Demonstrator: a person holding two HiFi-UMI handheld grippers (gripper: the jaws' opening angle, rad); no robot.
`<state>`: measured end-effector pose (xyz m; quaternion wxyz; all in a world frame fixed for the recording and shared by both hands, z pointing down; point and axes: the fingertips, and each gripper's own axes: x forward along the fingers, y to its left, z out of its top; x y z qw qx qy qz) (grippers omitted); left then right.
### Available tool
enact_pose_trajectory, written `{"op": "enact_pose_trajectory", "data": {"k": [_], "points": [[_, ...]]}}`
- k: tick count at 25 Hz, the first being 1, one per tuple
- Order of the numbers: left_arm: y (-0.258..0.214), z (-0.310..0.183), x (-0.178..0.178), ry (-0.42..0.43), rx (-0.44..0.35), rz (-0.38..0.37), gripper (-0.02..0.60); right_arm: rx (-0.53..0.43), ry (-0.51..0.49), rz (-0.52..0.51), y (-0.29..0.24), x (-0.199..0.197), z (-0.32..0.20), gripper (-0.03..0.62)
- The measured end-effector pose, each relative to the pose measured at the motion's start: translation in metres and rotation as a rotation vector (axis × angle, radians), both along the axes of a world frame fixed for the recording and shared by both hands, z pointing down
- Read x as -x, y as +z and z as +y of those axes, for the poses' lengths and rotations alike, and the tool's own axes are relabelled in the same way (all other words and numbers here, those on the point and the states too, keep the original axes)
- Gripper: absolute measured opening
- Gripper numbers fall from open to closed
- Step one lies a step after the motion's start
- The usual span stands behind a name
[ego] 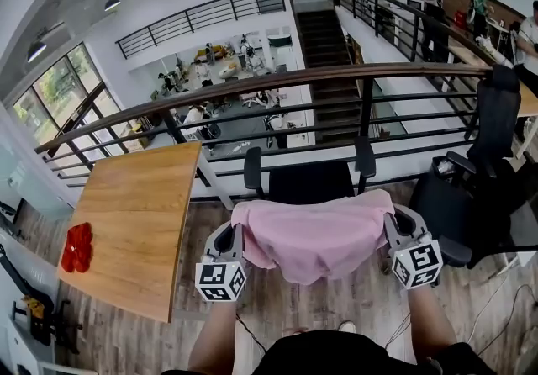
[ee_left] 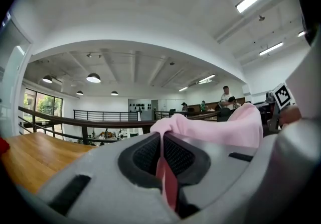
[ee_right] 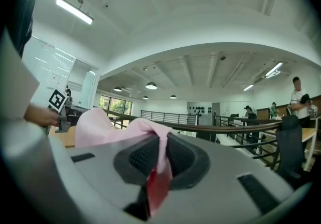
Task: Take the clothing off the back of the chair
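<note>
The left hand-held gripper (ego: 233, 235) and right hand-held gripper (ego: 392, 229) each clamp one side of the pink garment (ego: 315, 235), probably so it clears the chair (ego: 309, 182) evenly.

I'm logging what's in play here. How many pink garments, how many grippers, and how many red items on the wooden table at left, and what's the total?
pink garment: 1
grippers: 2, the left gripper and the right gripper, each shut on the garment
red item on the wooden table: 1
Total: 4
</note>
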<state>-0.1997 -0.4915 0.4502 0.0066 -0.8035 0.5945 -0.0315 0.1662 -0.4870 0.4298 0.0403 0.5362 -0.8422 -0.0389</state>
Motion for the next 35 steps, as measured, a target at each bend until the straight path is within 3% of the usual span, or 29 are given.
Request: {"op": "enact_pose_trajectory", "data": {"k": [13,23,29,35], "points": [[-0.065,0.037,0.020,0.043,-0.123,0.040,0.020,-0.148,0.045,0.058,-0.068,0.001,0.037,0.037],[-0.114,0.082,0.027,0.122,-0.234,0.102,0.020,-0.232,0.089,0.058,-0.106,0.010,0.092,0.037],[-0.123,0.111,0.022,0.198,-0.245,0.144,0.020,-0.269,0.108,0.067,-0.114,0.017,0.130,0.038],[-0.123,0.134,0.018,0.201,-0.239,0.136,0.020,-0.250,0.108,0.029,-0.110,0.022,0.160,0.038]]}}
